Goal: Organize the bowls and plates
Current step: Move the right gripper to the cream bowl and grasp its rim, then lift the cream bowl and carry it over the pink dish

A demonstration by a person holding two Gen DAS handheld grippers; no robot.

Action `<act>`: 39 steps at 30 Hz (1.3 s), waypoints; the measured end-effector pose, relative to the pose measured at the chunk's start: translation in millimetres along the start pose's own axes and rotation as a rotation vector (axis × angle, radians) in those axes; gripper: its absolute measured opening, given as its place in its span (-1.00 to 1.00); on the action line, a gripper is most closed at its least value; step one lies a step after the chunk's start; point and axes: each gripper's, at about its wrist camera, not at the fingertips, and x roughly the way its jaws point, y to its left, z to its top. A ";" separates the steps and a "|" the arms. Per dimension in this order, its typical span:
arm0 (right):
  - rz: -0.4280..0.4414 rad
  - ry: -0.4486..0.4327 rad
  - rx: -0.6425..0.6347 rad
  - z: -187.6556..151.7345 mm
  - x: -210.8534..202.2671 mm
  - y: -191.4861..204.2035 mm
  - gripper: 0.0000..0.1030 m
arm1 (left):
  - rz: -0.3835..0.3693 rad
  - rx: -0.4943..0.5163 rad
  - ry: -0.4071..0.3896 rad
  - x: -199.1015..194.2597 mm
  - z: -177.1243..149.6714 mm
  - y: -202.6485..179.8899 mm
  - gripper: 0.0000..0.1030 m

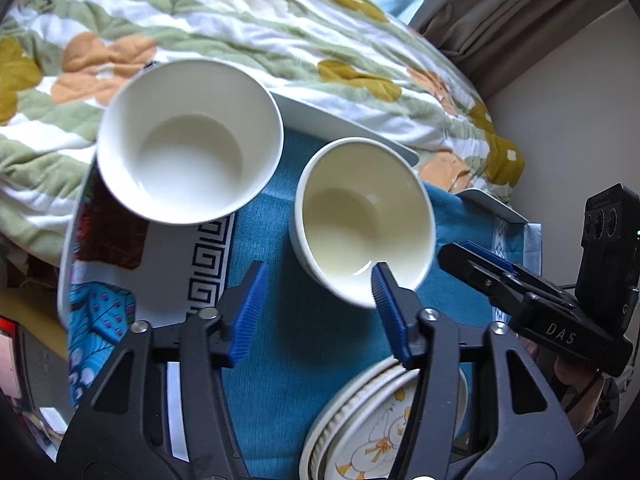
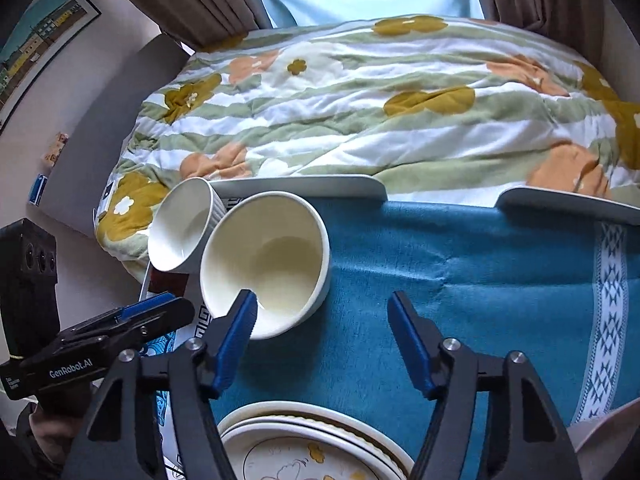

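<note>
Two empty bowls stand on a table with a blue cloth [image 1: 280, 320]. A white bowl [image 1: 188, 142] [image 2: 182, 226] stands at the far left on a patterned tray [image 1: 168, 264]. A cream bowl [image 1: 362, 220] [image 2: 266, 262] stands to its right on the cloth. A stack of cream plates with a yellow drawing [image 1: 372, 432] [image 2: 304, 444] lies at the near edge. My left gripper [image 1: 316, 288] is open above the cloth, its right finger in front of the cream bowl's near rim. My right gripper [image 2: 322, 312] is open, its left finger over that bowl's near rim.
A bed with a flowered quilt [image 2: 380, 108] runs behind the table. White raised table edges [image 2: 304, 186] line the far side. Curtains [image 1: 508, 12] and a wall stand to the right of the bed. A framed picture [image 2: 40, 40] hangs at the left.
</note>
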 end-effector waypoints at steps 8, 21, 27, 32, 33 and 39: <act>0.053 0.063 0.007 16.2 42.3 -4.7 -0.39 | 0.034 0.000 0.027 29.8 15.9 3.2 -0.55; 0.072 0.067 0.036 16.0 47.8 -8.6 -0.70 | 0.088 0.062 0.016 27.2 16.7 -4.9 -0.66; 0.073 0.022 0.039 14.6 29.5 -3.4 -0.70 | 0.101 0.108 -0.017 9.9 11.2 -20.5 -0.66; 0.068 -0.049 0.052 7.2 -7.3 1.2 -0.70 | 0.089 0.183 -0.069 -22.3 3.4 -46.7 -0.66; 0.065 -0.068 0.056 4.0 -17.9 3.0 -0.70 | 0.087 0.202 -0.077 -29.6 1.2 -53.1 -0.66; 0.038 -0.160 0.101 -19.6 -79.1 2.4 -0.70 | 0.045 0.317 -0.101 -65.6 -19.9 -96.5 -0.66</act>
